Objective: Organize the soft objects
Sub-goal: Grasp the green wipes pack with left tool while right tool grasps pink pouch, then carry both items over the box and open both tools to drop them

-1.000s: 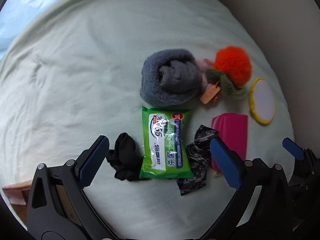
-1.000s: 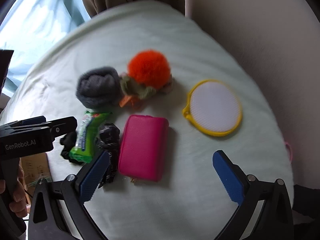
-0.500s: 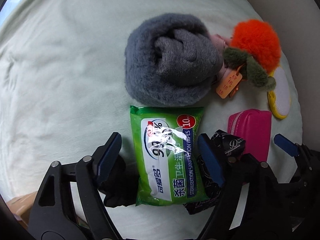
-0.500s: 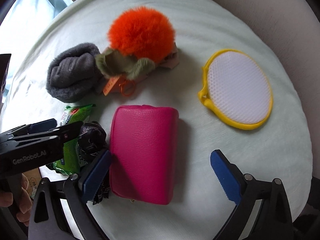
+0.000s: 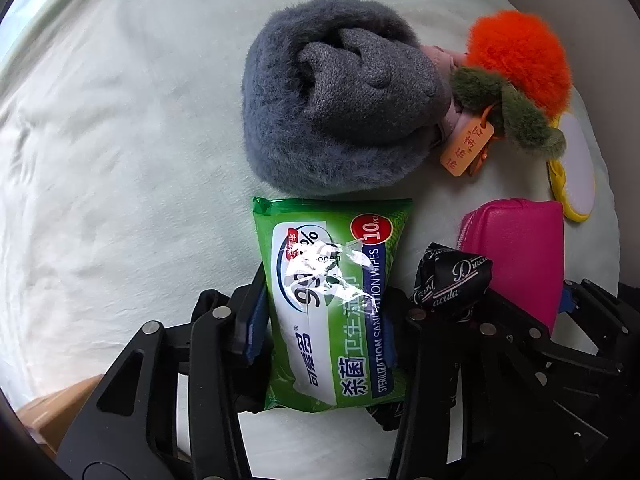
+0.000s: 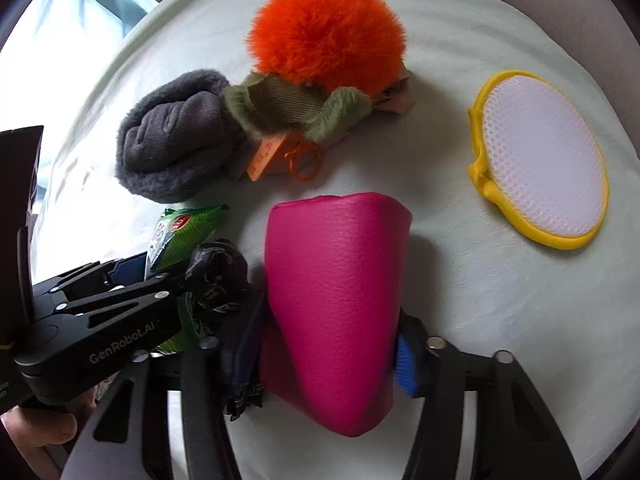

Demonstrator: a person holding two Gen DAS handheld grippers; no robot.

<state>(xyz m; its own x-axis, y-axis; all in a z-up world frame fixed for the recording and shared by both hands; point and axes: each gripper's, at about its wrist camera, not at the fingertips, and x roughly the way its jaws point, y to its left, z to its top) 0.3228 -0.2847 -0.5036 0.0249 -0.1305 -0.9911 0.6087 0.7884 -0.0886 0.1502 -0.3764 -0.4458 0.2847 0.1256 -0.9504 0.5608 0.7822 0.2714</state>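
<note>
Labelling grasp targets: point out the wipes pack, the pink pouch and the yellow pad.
wipes pack [image 5: 336,304], left wrist view, middle of its green front.
pink pouch [image 6: 336,300], right wrist view, middle of its top face.
yellow pad [image 6: 542,160], right wrist view, white mesh centre.

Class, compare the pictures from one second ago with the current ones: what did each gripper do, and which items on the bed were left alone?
Both grippers moved forward and closed. The left gripper now clamps the green wipes pack; the right gripper clamps the pink pouch, tilting it. The grey fleece roll, orange pompom toy, yellow mesh pad and black printed cloth stayed put.
</note>
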